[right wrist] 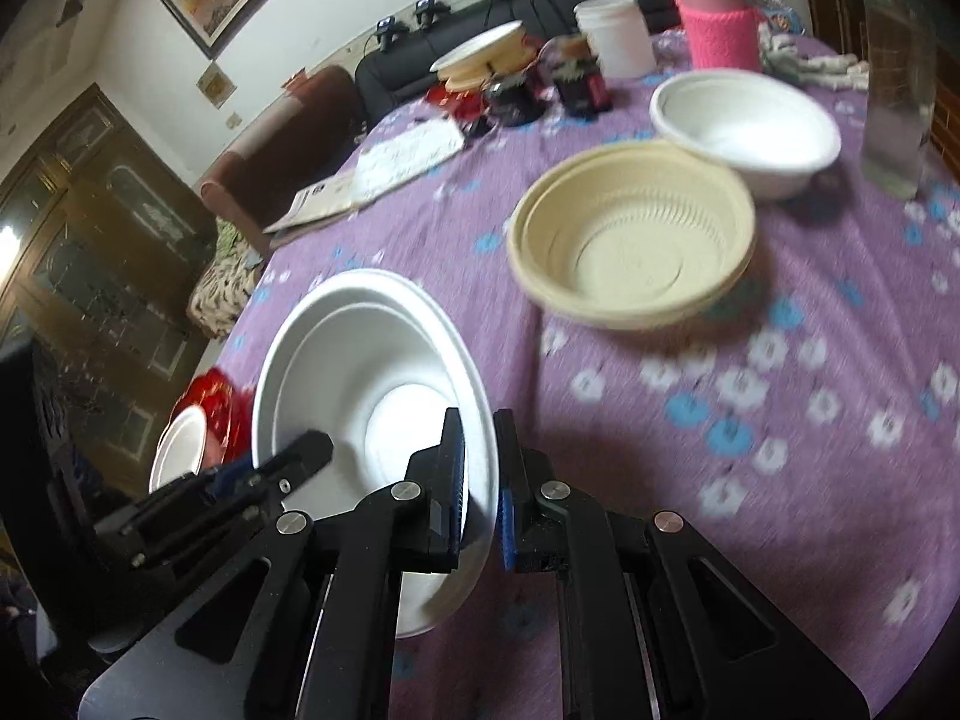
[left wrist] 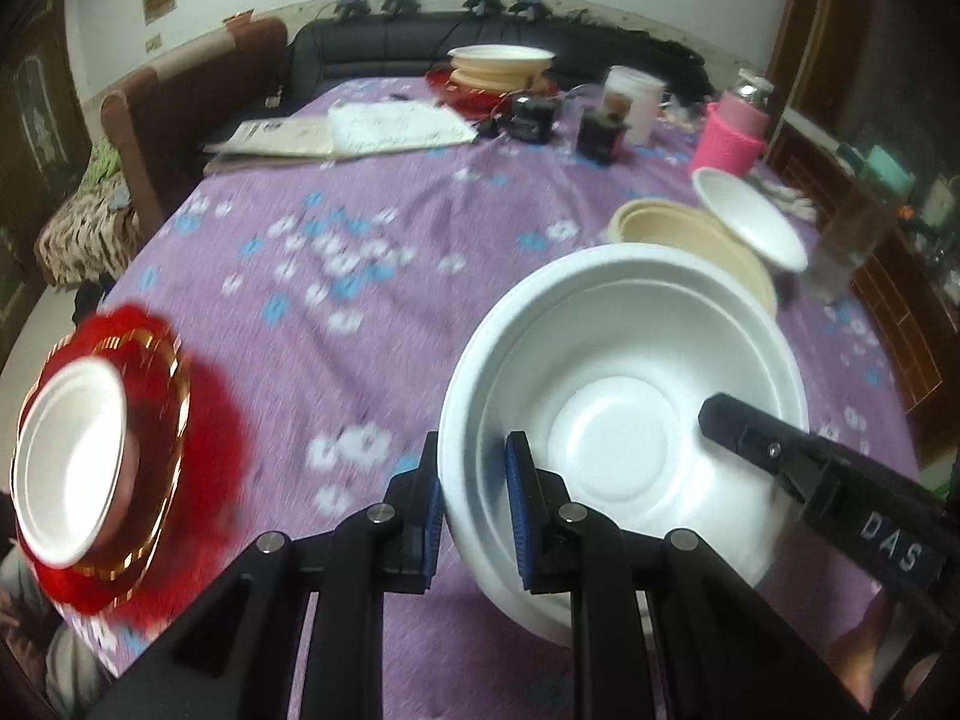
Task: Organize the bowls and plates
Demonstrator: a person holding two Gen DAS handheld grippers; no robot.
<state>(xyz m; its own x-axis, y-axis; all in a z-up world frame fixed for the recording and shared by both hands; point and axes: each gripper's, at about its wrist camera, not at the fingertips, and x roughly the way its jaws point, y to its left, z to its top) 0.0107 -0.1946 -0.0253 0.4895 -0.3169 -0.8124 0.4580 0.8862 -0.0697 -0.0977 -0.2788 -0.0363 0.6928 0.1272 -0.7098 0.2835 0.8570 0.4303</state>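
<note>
Both grippers clamp the rim of a large white foam bowl [left wrist: 624, 396] held above the purple tablecloth. My left gripper [left wrist: 474, 510] pinches its near-left rim. My right gripper [right wrist: 480, 492] pinches the opposite rim of the same bowl [right wrist: 366, 372]; one of its fingers [left wrist: 756, 432] shows inside the bowl in the left wrist view. A beige bowl stack [right wrist: 630, 240] and a smaller white bowl [right wrist: 744, 120] sit beyond. A red plate [left wrist: 198, 420] with a small white bowl [left wrist: 66, 468] on it sits at the table's left edge.
At the far side stand a stack of beige bowls on a red plate [left wrist: 498, 69], papers [left wrist: 396, 126], a white cup [right wrist: 615, 36], a pink-sleeved bottle [right wrist: 717, 24], small dark objects and a clear glass [right wrist: 894, 120]. A brown chair [left wrist: 180, 108] stands left.
</note>
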